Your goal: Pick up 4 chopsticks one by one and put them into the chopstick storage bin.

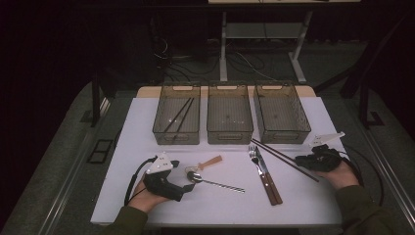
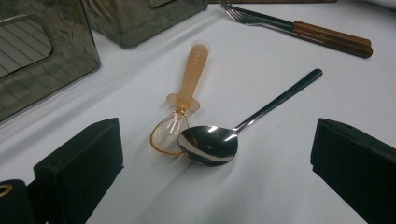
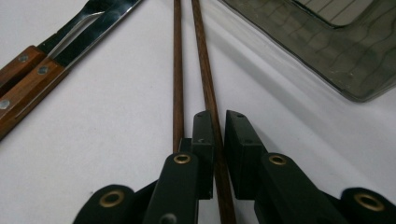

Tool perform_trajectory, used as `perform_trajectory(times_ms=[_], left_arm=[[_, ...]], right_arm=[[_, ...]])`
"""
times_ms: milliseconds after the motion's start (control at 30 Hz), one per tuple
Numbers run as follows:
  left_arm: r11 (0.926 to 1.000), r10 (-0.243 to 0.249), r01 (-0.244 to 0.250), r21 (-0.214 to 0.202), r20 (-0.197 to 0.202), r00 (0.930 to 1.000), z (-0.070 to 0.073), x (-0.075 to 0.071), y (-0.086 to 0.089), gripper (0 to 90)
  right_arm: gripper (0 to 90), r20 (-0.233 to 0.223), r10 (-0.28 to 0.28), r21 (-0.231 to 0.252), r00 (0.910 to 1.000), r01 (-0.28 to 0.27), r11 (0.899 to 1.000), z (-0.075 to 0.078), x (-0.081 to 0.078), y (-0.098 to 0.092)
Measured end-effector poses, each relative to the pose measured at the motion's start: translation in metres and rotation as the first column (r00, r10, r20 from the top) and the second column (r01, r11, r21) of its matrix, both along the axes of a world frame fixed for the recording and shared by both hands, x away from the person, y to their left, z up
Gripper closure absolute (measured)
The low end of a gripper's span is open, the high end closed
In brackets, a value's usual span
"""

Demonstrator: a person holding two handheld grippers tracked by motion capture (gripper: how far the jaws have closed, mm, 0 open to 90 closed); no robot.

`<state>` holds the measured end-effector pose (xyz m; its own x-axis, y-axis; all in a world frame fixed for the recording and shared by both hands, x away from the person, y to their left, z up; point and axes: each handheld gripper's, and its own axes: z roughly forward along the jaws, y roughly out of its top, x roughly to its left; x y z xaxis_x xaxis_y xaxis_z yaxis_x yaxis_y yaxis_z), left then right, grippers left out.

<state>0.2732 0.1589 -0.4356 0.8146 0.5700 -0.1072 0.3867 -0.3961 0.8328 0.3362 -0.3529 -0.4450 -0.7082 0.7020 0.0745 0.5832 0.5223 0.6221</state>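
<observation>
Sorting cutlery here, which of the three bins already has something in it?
The left bin: it holds a pair of dark chopsticks. The middle bin and right bin look empty.

Room dim, tabletop [image 1: 303, 196] lit; glare on spoon [image 2: 208, 145]; close views sharp.

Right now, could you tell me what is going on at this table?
A person is sorting cutlery into three bins. The right gripper is closed on one chopstick of a pair on the table, the other chopstick lying just outside its jaws. The left gripper rests open before a metal spoon and small orange whisk. Two chopsticks already lie in the left bin.
</observation>
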Motion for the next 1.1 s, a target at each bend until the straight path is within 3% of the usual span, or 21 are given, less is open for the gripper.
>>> perform_trajectory(times_ms=[433, 733, 1100], left_arm=[[1.0000, -0.004, 0.004, 0.002, 0.000, 1.0000, 0.000, 0.000, 0.000, 1.5], [1.0000, -0.004, 0.004, -0.003, 0.003, 1.0000, 0.000, 0.000, 0.000, 1.5], [1.0000, -0.004, 0.004, -0.003, 0.003, 1.0000, 0.001, -0.001, 0.000, 1.5]], right_arm=[[84.2, 0.004, 0.045, -0.013, 0.9990, -0.045, 0.999, 0.001, -0.002, -0.001], [84.4, -0.014, 0.060, 0.001, 0.9981, -0.060, 0.998, 0.002, -0.003, -0.001], [84.5, 0.005, 0.062, 0.041, 0.9981, -0.062, 0.997, 0.011, -0.007, -0.006]])
